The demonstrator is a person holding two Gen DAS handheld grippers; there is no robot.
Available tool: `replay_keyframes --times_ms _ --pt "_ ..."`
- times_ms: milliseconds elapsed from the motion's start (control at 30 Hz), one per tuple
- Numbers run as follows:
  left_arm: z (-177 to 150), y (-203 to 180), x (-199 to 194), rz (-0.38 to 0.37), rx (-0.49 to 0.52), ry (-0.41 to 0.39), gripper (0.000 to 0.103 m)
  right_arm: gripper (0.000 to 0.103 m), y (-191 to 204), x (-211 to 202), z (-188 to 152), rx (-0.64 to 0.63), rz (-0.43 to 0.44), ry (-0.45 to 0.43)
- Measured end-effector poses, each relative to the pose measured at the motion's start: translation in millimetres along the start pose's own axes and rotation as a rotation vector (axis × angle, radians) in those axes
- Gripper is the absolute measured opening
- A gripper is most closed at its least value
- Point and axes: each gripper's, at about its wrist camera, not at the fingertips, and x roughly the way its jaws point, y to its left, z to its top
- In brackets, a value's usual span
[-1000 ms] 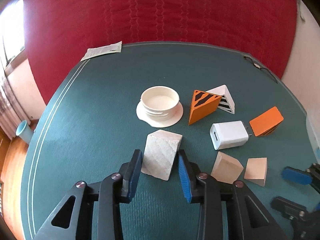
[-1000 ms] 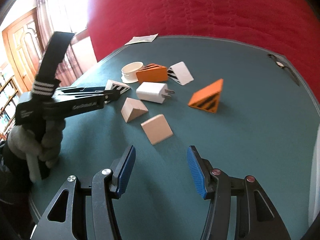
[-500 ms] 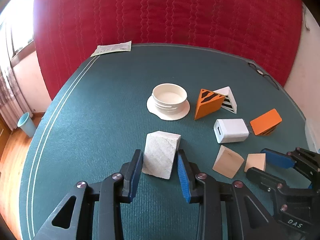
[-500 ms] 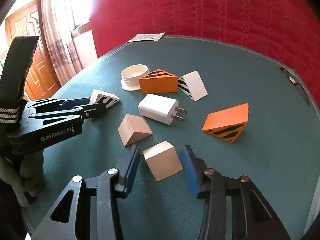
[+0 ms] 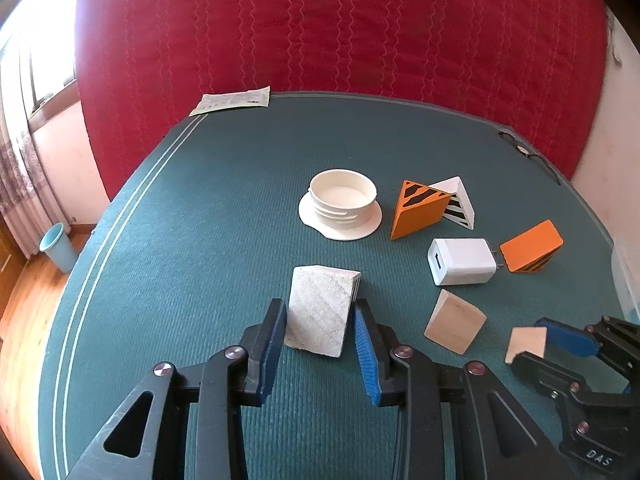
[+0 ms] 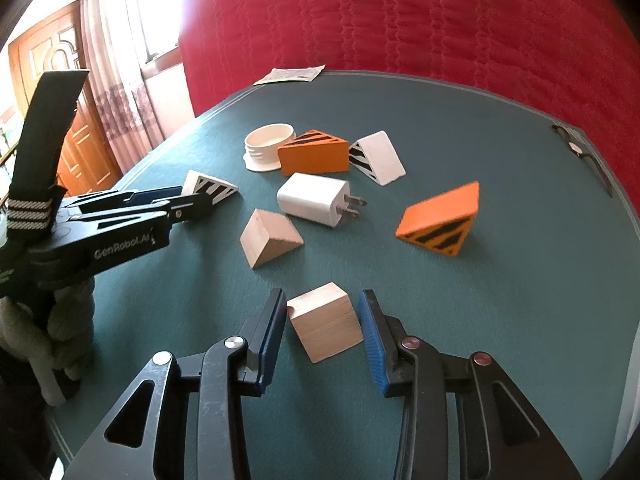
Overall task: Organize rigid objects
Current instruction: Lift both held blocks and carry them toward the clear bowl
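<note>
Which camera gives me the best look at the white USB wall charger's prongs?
Right wrist view: the white USB wall charger lies side-on, both metal prongs clear. The left wrist view shows its USB-port end; the prongs are mostly hidden behind its body.

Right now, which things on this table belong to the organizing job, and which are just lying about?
Job:
- striped white wedge, between left tongs
- plain wood wedge, between right tongs
- second wood wedge
- two orange wedges
- other white wedge
- charger
- white cup

Lying about:
- paper
- glasses
- blue bin
</note>
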Motion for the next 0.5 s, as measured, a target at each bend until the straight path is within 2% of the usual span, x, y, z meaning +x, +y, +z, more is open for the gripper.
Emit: replay_keyframes --times_ms 500 --pt "-12 -10 -14 -0.015 -0.012 -0.001 0.035 0.039 -19 -32 -21 0.066 -0.012 -0.039"
